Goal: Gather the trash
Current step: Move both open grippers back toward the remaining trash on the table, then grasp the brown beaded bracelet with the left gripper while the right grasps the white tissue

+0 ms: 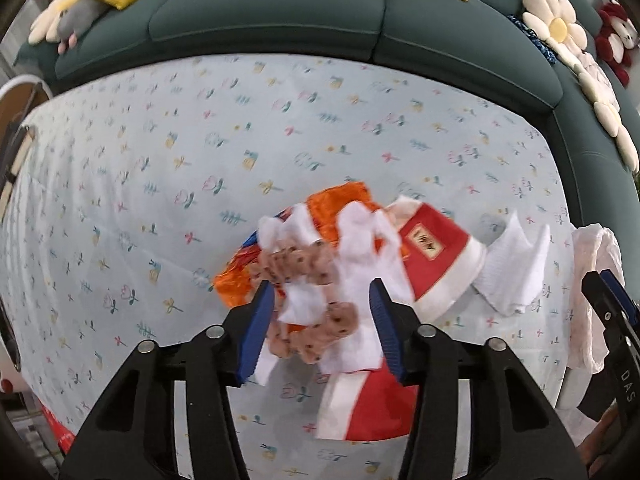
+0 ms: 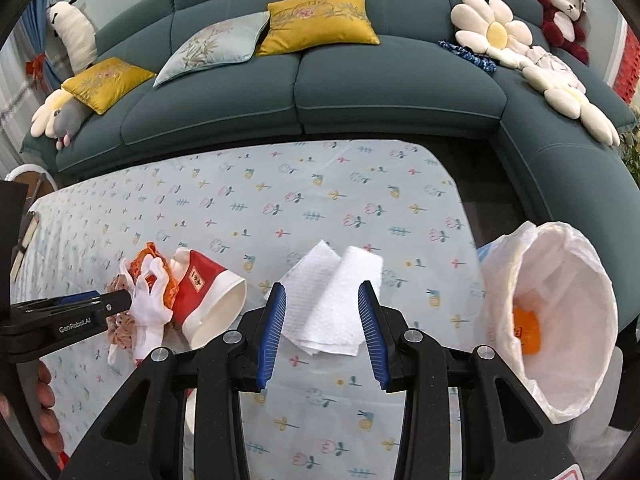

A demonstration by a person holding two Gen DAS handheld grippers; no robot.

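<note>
Looking along my left gripper (image 1: 320,320), I am seeing its blue fingers (image 1: 258,320) standing apart on either side of a crumpled bundle of white tissue (image 1: 356,264) and a brown spotted wrapper (image 1: 304,264); the picture is blurred there, so I am not able to tell whether the pads are touching the bundle. An orange wrapper (image 1: 340,204) is lying just behind the bundle, and a red paper cup (image 1: 436,256) is lying on its side right beside it, with its open mouth facing my right. All of this is sitting on the bench (image 1: 160,160), which is wearing a pale blue cloth printed with small flowers.

Over on the other side, my right gripper (image 2: 322,332) is hovering with its fingers (image 2: 272,328) spread apart, and a folded white paper towel (image 2: 328,304) is lying on the cloth between and just beyond them, not clamped. The trash bin (image 2: 560,320) lined with a white bag is standing at the right end of the bench, tilted toward me, and an orange scrap (image 2: 528,332) is sitting inside it. A teal sofa (image 2: 360,80) with yellow cushions (image 2: 316,24) and flower-shaped pillows (image 2: 492,32) is running along the far side of the bench
</note>
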